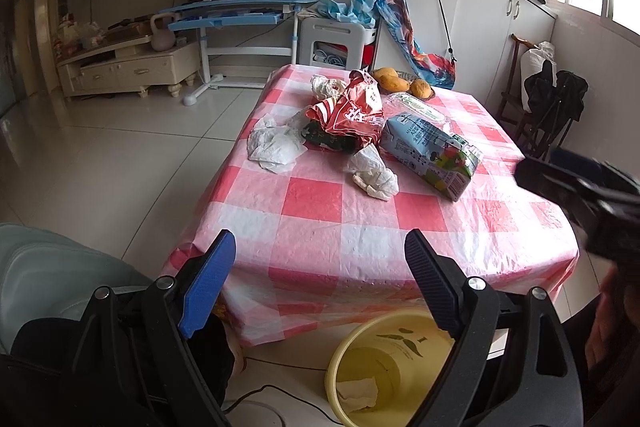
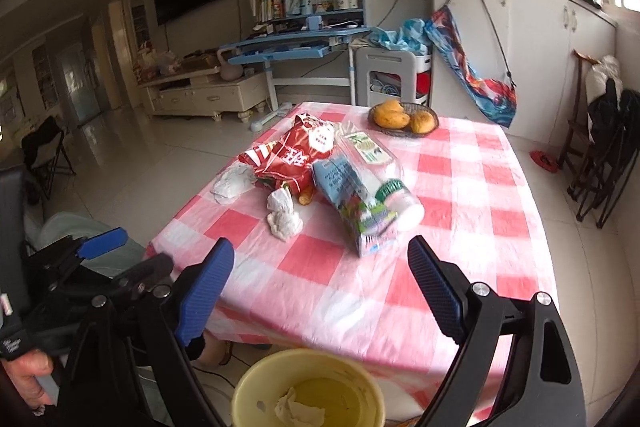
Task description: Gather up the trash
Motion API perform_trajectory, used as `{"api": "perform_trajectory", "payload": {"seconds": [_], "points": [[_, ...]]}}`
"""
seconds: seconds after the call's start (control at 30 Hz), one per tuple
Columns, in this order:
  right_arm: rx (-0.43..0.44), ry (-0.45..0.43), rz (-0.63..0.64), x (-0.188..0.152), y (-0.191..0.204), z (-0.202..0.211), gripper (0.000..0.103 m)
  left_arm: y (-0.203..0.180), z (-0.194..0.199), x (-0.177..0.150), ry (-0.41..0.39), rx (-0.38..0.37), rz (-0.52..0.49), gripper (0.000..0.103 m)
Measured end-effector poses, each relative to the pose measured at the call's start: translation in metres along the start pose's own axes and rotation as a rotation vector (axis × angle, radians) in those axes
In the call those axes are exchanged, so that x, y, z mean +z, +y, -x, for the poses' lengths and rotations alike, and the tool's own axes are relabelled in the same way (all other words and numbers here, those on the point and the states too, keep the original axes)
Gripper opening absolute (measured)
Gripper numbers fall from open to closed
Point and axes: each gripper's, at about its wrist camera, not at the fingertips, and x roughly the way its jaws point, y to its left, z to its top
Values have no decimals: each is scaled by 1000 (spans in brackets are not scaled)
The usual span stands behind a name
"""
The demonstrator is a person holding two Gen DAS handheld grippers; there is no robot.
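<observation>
Trash is piled mid-table on the red-and-white checked cloth [image 1: 312, 227]: a red snack bag [image 1: 352, 111], a milk carton [image 1: 432, 151], a clear plastic container [image 1: 416, 107] and crumpled tissues [image 1: 274, 145] [image 1: 374, 173]. My left gripper [image 1: 320, 267] hangs open and empty over the near table edge. A yellow bin [image 1: 336, 359] stands on the floor below it, with a tissue inside. The right wrist view shows my right gripper [image 2: 320, 275] open and empty above the same bin [image 2: 248, 383], short of the carton [image 2: 352, 203], red bag [image 2: 288, 155] and nearest tissue [image 2: 284, 217].
A bowl of mangoes [image 2: 404, 119] sits at the table's far side. My right gripper [image 1: 540, 167] is blurred at the right edge of the left wrist view. My left gripper [image 2: 124, 255] is low left in the right wrist view. Folding chairs [image 2: 600, 163] stand right.
</observation>
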Motion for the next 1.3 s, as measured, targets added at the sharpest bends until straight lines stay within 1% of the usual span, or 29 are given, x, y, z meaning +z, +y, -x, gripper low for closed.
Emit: {"api": "perform_trajectory", "payload": {"seconds": [0.07, 0.23, 0.4, 0.5, 0.57, 0.6, 0.63, 0.67, 0.7, 0.77, 0.93, 1.07, 1.1, 1.17, 1.2, 1.23, 1.27, 1.3], "points": [[-3, 21, 28, 8, 0, -15, 84, 1, -1, 1, 2, -4, 3, 83], [-20, 96, 72, 17, -8, -56, 76, 7, -3, 2, 17, -10, 43, 83], [-11, 157, 70, 21, -16, -95, 69, 8, -8, 6, 30, -17, 51, 83], [-15, 192, 88, 21, -14, -114, 67, 6, -19, 17, 46, -25, 59, 83], [-19, 211, 82, 20, -17, -122, 67, 7, -27, 26, 56, -28, 70, 83], [-21, 222, 74, 18, -20, -125, 65, 6, -34, 32, 62, -26, 77, 83], [-24, 235, 68, 17, -22, -127, 58, 6, -39, 36, 70, -24, 81, 83], [-21, 255, 60, 14, -24, -129, 54, 6, -45, 40, 79, -23, 86, 83], [-9, 270, 52, 12, -26, -129, 45, 4, -54, 44, 91, -19, 92, 83], [-1, 280, 45, 8, -27, -123, 39, 0, -69, 51, 107, -6, 90, 83], [44, 306, -27, -11, -36, -91, 38, -18, -105, 61, 142, 17, 68, 83], [66, 319, -45, -26, -38, -77, 38, -40, -131, 63, 164, 25, 23, 82], [73, 325, -47, -28, -39, -77, 39, -46, -137, 62, 171, 30, 7, 81], [66, 321, -55, -26, -42, -82, 40, -54, -148, 60, 190, 39, -25, 71], [66, 319, -62, -25, -44, -86, 43, -55, -152, 59, 197, 41, -31, 68], [66, 315, -73, -24, -45, -89, 44, -57, -157, 58, 207, 44, -37, 59], [65, 309, -78, -23, -45, -91, 46, -58, -162, 57, 218, 46, -45, 48], [62, 302, -74, -22, -44, -92, 47, -58, -167, 55, 232, 46, -52, 41]]}}
